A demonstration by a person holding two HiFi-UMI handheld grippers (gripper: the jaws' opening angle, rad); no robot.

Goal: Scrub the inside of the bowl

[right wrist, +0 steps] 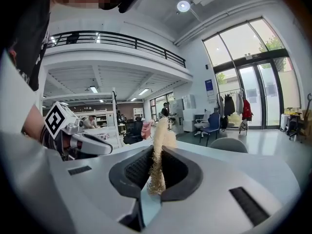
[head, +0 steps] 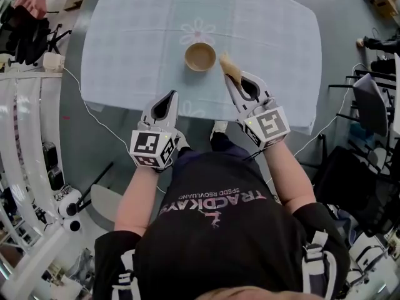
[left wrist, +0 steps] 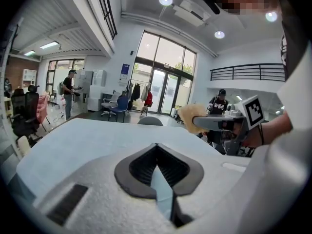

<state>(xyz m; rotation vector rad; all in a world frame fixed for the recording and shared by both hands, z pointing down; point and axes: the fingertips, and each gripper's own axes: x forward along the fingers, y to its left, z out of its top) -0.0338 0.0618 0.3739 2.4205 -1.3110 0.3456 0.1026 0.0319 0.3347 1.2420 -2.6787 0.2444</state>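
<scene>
A tan bowl (head: 200, 56) stands upright on the light blue table (head: 125, 49), near its middle. My right gripper (head: 229, 75) is shut on a beige fibrous scrubber (head: 229, 65) just right of the bowl; the same scrubber (right wrist: 158, 155) hangs pinched between the jaws in the right gripper view. My left gripper (head: 173, 95) hovers at the table's near edge, below and left of the bowl, shut with nothing in it. The left gripper view shows its closed tips (left wrist: 157, 145) and, beyond them, the right gripper with the scrubber (left wrist: 190, 117).
The table carries a faint flower print (head: 197, 29) behind the bowl. Chairs and dark equipment (head: 365, 105) stand to the right of the table, white rails (head: 25, 130) to the left. A cable (head: 94, 108) runs on the floor by the table's left corner.
</scene>
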